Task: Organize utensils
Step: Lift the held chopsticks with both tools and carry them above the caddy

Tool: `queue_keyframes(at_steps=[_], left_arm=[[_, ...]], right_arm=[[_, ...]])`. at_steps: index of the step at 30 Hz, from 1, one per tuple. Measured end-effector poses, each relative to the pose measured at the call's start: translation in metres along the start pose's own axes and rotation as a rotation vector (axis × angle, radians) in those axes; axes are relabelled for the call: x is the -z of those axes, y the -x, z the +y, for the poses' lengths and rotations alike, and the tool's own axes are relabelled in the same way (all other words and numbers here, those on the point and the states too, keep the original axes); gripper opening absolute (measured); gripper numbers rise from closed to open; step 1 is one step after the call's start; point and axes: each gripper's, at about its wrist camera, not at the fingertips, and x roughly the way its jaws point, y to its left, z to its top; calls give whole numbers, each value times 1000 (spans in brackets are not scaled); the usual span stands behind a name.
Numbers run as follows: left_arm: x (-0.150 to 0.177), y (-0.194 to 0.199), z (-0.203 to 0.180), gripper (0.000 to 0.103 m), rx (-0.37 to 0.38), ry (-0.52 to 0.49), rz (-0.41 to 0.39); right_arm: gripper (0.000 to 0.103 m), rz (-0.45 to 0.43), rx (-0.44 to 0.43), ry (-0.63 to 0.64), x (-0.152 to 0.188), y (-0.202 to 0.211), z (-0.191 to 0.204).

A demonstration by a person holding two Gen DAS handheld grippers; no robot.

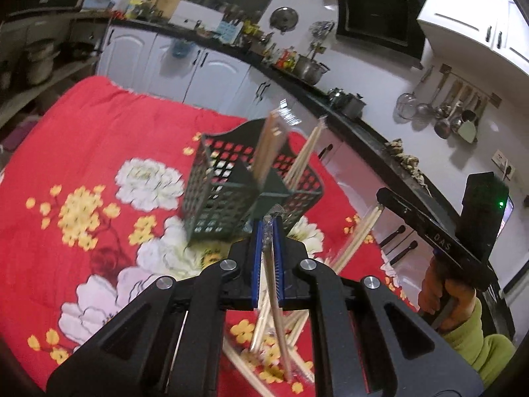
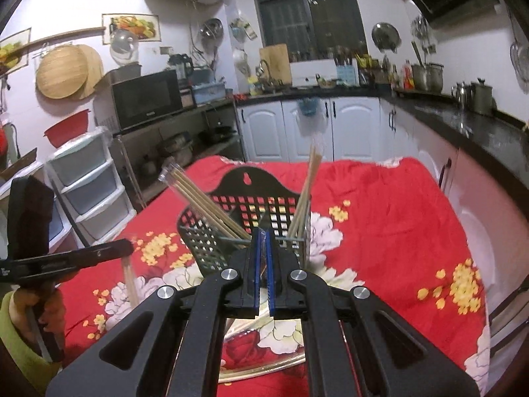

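Nearest our left wrist camera, the left gripper [image 1: 271, 231] is clenched on one plastic-wrapped pack of bamboo chopsticks [image 1: 274, 297], whose sticks hang down below the blue pads [image 1: 279, 258] toward the cloth. Under them we count a loose heap of more wrapped packs [image 1: 264, 354] lying crossed on the red floral tablecloth [image 1: 99, 139]; the blur keeps us from counting that heap exactly.

Just beyond the fingertips stands one dark green perforated utensil holder [image 1: 215, 192], divided into compartments. We see two bundles standing in it: one wrapped bundle [image 1: 269, 145] leaning out of the middle, and one bundle [image 1: 305, 152] leaning right in the right compartment.

At the near right of this view, our right hand [image 1: 443, 294] holds the right gripper's handle, and that gripper's finger [image 1: 426, 228] carries one further pack of chopsticks [image 1: 358, 238], angled down toward the cloth.

From the right wrist camera, the right gripper [image 2: 263, 241] has its blue pads nearly together with something thin and dark between them; we cannot tell from this view alone what it is. The holder [image 2: 244, 198] sits just ahead, with one bundle [image 2: 198, 198] leaning left and one [image 2: 307, 192] rising at the right. Far left, the left gripper [image 2: 82, 254] shows one pack [image 2: 130, 281] hanging from it.
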Motion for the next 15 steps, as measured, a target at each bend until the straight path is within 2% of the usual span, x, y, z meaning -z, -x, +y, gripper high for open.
queue_keyframes(at_steps=[15], left_arm=[[-32,1,-41,4,59,-83,-65]], right_arm=[[3,-63,10,26,-13,25,0]])
